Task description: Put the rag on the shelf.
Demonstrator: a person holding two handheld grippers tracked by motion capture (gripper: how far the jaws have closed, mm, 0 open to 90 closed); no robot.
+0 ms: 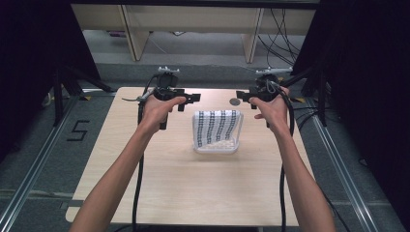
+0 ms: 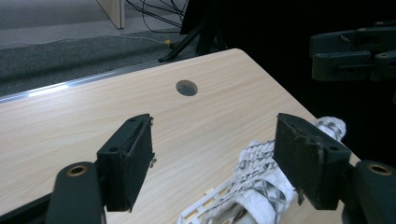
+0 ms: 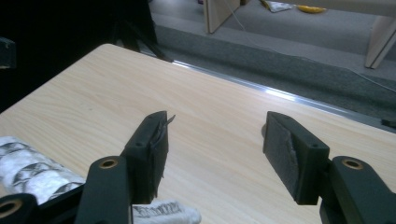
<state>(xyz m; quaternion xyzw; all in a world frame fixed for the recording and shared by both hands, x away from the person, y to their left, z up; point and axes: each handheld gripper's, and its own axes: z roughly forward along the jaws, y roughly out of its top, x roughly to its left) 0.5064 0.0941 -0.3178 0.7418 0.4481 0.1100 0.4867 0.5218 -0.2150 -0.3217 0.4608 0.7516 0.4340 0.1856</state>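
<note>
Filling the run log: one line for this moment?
left tool: open, raised | right tool: open, raised | patterned cloth: draped over white basket, untouched

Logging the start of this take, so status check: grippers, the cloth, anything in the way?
Left gripper open, right gripper open, both held above the table. Patterned cloth draped over white basket, untouched. Nothing in the way.

Was lit evenly from overhead; tabletop [image 1: 193, 188] bright, no hard shadows. Black curtains [image 1: 367, 96] crushed to near-black at both sides. Showed a thin glare streak along the metal floor rail [image 3: 280, 93]. Looked soft and low-res throughout; near jaws slightly blurred in both gripper views.
</note>
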